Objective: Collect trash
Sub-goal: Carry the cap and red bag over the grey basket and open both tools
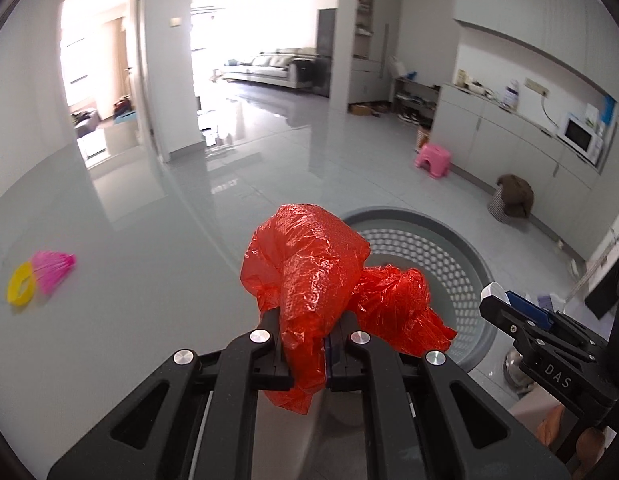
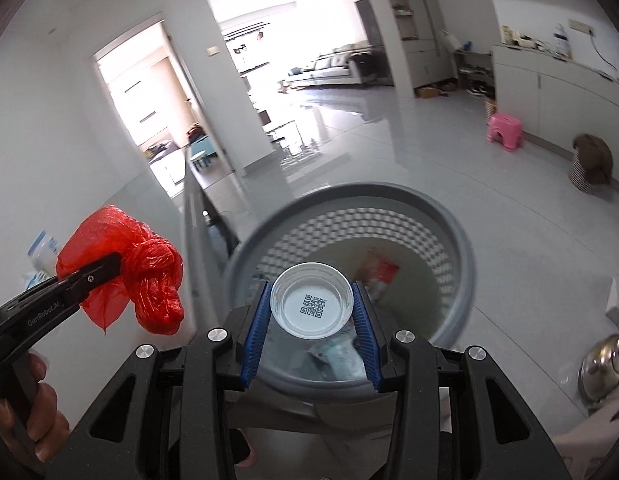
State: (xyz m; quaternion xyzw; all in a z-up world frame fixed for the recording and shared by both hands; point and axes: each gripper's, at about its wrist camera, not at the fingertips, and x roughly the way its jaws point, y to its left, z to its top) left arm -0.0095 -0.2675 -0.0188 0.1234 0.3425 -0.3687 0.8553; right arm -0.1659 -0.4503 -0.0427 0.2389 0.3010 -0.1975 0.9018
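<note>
My left gripper (image 1: 308,334) is shut on a crumpled red plastic bag (image 1: 313,276), held just left of a grey perforated waste basket (image 1: 467,258). The bag (image 2: 137,276) and left gripper (image 2: 109,266) also show at the left of the right wrist view. My right gripper (image 2: 312,312) is shut on a white plastic cup (image 2: 311,304) with a QR code on its base, held over the basket's rim (image 2: 457,216). Wrappers lie inside the basket. The right gripper (image 1: 505,304) shows at the right of the left wrist view.
A yellow ring and pink brush (image 1: 41,274) lie on the white table top (image 1: 121,320). A pink stool (image 1: 433,160) and a striped bin with brown cloth (image 1: 513,198) stand on the floor by the cabinets. A metal kettle (image 2: 607,368) sits at lower right.
</note>
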